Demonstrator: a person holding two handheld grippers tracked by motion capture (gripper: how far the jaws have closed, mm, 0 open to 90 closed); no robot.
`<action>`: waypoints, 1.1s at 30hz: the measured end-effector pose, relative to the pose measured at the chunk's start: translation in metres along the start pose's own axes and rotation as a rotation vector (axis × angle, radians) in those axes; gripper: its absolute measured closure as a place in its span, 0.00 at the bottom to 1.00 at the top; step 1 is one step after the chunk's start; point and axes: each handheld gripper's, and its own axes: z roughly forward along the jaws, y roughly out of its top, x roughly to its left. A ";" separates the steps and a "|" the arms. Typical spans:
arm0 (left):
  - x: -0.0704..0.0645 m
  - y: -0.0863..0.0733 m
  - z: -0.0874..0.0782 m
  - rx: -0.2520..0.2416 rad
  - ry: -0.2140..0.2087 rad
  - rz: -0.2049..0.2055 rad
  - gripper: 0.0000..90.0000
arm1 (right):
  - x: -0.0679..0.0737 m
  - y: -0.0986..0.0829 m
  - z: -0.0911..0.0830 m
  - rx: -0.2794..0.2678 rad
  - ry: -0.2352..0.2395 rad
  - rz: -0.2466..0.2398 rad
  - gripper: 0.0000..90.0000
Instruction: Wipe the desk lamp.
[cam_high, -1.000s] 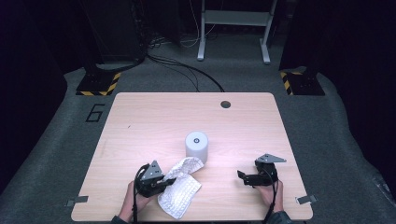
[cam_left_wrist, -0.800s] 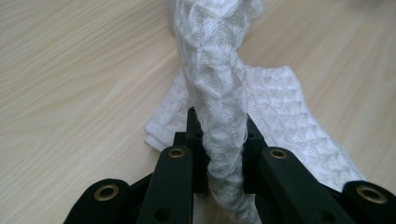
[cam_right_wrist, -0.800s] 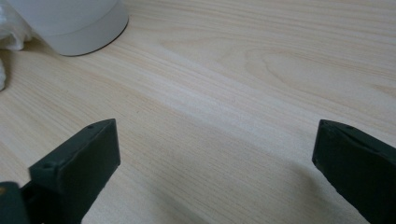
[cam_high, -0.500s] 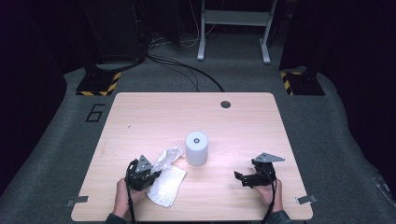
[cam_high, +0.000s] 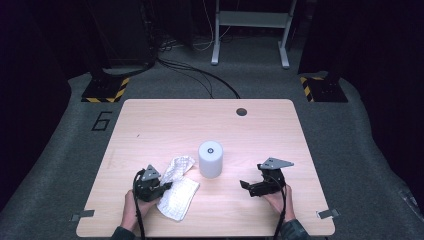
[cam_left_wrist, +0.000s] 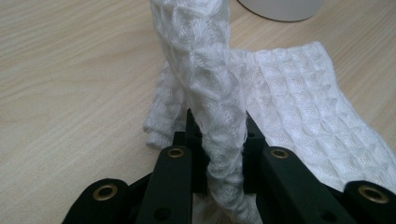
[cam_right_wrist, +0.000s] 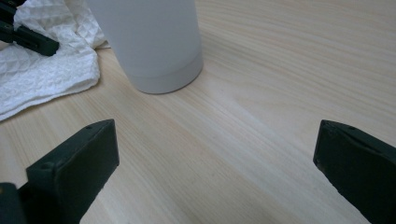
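A white waffle-weave cloth (cam_high: 177, 192) lies on the near left part of the wooden table (cam_high: 165, 125), one end bunched and lifted toward the white cylinder (cam_high: 210, 158) standing just beside it. The left gripper (cam_high: 165, 186) has its jaws closed on that bunched fold, which rises as a twisted rope between them in the left gripper view (cam_left_wrist: 212, 93). The right gripper (cam_high: 247, 186), well apart on the cylinder's other side, holds nothing, with jaws spread wide and aimed at the cylinder's base (cam_right_wrist: 154, 42).
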 end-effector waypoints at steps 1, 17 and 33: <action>0.000 -0.001 0.001 -0.012 -0.004 -0.016 0.88 | 0.001 0.002 0.002 0.008 0.006 -0.002 0.00; 0.000 -0.002 -0.001 -0.006 -0.012 -0.012 0.88 | 0.023 0.034 0.041 -0.020 0.093 -0.097 0.00; 0.000 -0.002 0.000 -0.011 -0.014 -0.012 0.89 | 0.037 0.052 0.074 -0.036 0.131 -0.104 0.00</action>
